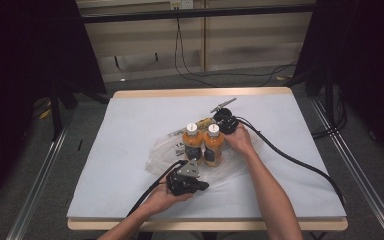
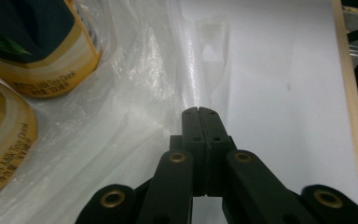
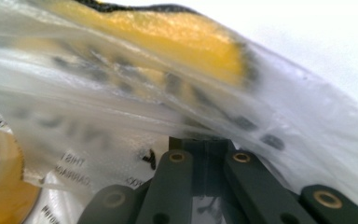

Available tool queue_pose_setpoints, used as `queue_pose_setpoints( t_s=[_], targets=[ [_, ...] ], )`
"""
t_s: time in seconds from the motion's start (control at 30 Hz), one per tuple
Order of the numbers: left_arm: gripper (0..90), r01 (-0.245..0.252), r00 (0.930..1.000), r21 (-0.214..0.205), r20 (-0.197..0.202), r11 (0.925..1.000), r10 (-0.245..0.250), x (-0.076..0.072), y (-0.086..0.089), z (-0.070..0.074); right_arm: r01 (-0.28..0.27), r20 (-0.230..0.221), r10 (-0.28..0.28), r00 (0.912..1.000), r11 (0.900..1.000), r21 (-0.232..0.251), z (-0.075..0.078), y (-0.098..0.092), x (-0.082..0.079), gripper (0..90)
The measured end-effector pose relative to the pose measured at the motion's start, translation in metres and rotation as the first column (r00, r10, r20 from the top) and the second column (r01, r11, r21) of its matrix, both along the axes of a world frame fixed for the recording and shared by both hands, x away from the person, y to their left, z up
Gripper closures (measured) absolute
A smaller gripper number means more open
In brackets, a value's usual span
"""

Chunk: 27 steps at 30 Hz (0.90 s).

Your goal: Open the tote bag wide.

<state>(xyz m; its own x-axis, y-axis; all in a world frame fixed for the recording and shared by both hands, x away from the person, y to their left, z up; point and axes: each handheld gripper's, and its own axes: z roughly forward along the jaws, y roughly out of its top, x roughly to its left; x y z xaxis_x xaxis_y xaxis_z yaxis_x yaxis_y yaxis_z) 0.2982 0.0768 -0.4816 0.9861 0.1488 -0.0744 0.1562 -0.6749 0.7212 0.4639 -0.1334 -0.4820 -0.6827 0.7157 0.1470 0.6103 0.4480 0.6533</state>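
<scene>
Two orange bottles (image 1: 203, 145) stand upright and side by side at the middle of the table (image 1: 130, 125), white caps up, on a crumpled clear plastic bag (image 1: 162, 150) that spreads to their left and toward the person.

Left gripper (image 1: 200, 186): held at the near edge of the bag, just toward the person from the bottles. In the left gripper view its jaws are pressed flat together at the tips (image 2: 203, 113), resting on the plastic film (image 2: 135, 112). Whether a fold of film is pinched between them cannot be told; no fold shows between the pads. The two bottle bases lie to the left of the jaws in that view, apart from them.

Right gripper (image 1: 220, 120): held at the far right of the bottles, close beside the right-hand cap. In the right gripper view its tips are buried under bag film (image 3: 261, 116), with printing and a yellow shape behind it; the linkage stands drawn in, so the jaws are judged closed, apparently on the bag.

Governing relation: the bag's mouth lies between the two tools, its long axis running from the near-left gripper to the far-right one, with the bottles standing across that line. The right hand is nearer the caps, the left nearer the bases
</scene>
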Motion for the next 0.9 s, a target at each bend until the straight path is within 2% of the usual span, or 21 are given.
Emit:
queue_pose_setpoints(
  t_s=[0.03, 0.07, 0.13, 0.23, 0.27, 0.37, 0.4, 0.43, 0.5, 0.53, 0.63, 0.73, 0.77, 0.83, 0.9],
  targets=[
    [90.0, 0.002, 1.0, 0.004, -0.002, 1.0, -0.002, 0.0, 0.0, 0.0, 0.003, 0.0, -0.003, 1.0, 1.0, -0.007, 0.0, 0.0, 0.001, 90.0],
    [90.0, -0.005, 0.9998, -0.008, -0.02, 1.0, 0.004, 0.0, 0.0, 0.0, 0.007, -0.001, -0.007, 1.0, 1.0, -0.002, 0.0, 0.001, 0.001, 90.0],
    [90.0, -0.005, 0.9996, -0.019, -0.029, 0.9998, 0.005, 0.0, 0.0, -0.001, 0.017, 0.007, -0.017, 0.9998, 0.9998, -0.012, 0.0, 0.001, 0.002, 90.0],
    [90.0, 0.004, 1.0, -0.003, -0.006, 1.0, -0.004, -0.004, -0.001, 0.0, 0.022, 0.0, -0.022, 0.9998, 0.9997, -0.012, 0.0, 0.002, 0.007, 90.0],
    [90.0, 0.009, 0.9999, 0.003, -0.008, 1.0, -0.009, -0.004, -0.001, 0.001, 0.024, -0.003, -0.024, 0.9997, 0.9997, -0.011, 0.0, 0.002, 0.008, 90.0],
    [90.0, 0.001, 0.9996, -0.015, -0.027, 0.9999, -0.001, -0.004, 0.0, -0.001, 0.034, -0.001, -0.034, 0.9994, 0.9994, -0.01, 0.0, 0.003, 0.011, 90.0],
    [90.0, 0.008, 0.9996, 0.004, -0.026, 1.0, -0.008, -0.003, 0.001, 0.0, 0.037, -0.002, -0.037, 0.9993, 0.9993, -0.01, 0.0, 0.003, 0.012, 90.0],
    [90.0, 0.003, 0.9994, -0.015, -0.035, 0.9999, -0.004, -0.003, 0.0, -0.001, 0.036, -0.001, -0.036, 0.9993, 0.9993, -0.009, 0.0, 0.003, 0.014, 90.0],
    [90.0, 0.003, 0.9993, -0.015, -0.037, 0.9999, -0.004, -0.003, 0.0, -0.001, 0.052, -0.003, -0.052, 0.9987, 0.9986, -0.009, 0.0, 0.003, 0.017, 90.0],
    [90.0, 0.007, 0.9996, 0.007, -0.027, 1.0, -0.006, -0.003, 0.001, 0.001, 0.055, -0.003, -0.055, 0.9985, 0.9985, -0.006, 0.0, 0.003, 0.018, 90.0],
    [90.0, 0.014, 0.9999, -0.003, -0.002, 0.9999, -0.014, -0.006, -0.002, 0.0, 0.064, 0.008, -0.064, 0.9979, 0.9979, -0.008, -0.001, 0.003, 0.023, 90.0],
    [90.0, 0.018, 0.9998, -0.004, -0.013, 0.9998, -0.018, -0.003, -0.001, 0.0, 0.08, 0.002, -0.08, 0.9968, 0.9967, -0.008, 0.0, 0.003, 0.026, 90.0],
    [90.0, 0.018, 0.9994, -0.012, -0.03, 0.9998, -0.018, -0.003, 0.0, -0.001, 0.084, 0.009, -0.084, 0.9965, 0.9964, -0.015, 0.0, 0.004, 0.027, 90.0],
    [90.0, 0.014, 0.9994, -0.016, -0.032, 0.9998, -0.014, -0.003, 0.0, -0.001, 0.09, 0.017, -0.09, 0.9958, 0.9956, -0.026, 0.0, 0.006, 0.03, 90.0],
    [90.0, 0.021, 0.9995, -0.002, -0.023, 0.9998, -0.021, -0.002, 0.0, 0.0, 0.095, 0.021, -0.094, 0.9953, 0.9949, -0.034, 0.0, 0.009, 0.032, 90.0]
  ],
)
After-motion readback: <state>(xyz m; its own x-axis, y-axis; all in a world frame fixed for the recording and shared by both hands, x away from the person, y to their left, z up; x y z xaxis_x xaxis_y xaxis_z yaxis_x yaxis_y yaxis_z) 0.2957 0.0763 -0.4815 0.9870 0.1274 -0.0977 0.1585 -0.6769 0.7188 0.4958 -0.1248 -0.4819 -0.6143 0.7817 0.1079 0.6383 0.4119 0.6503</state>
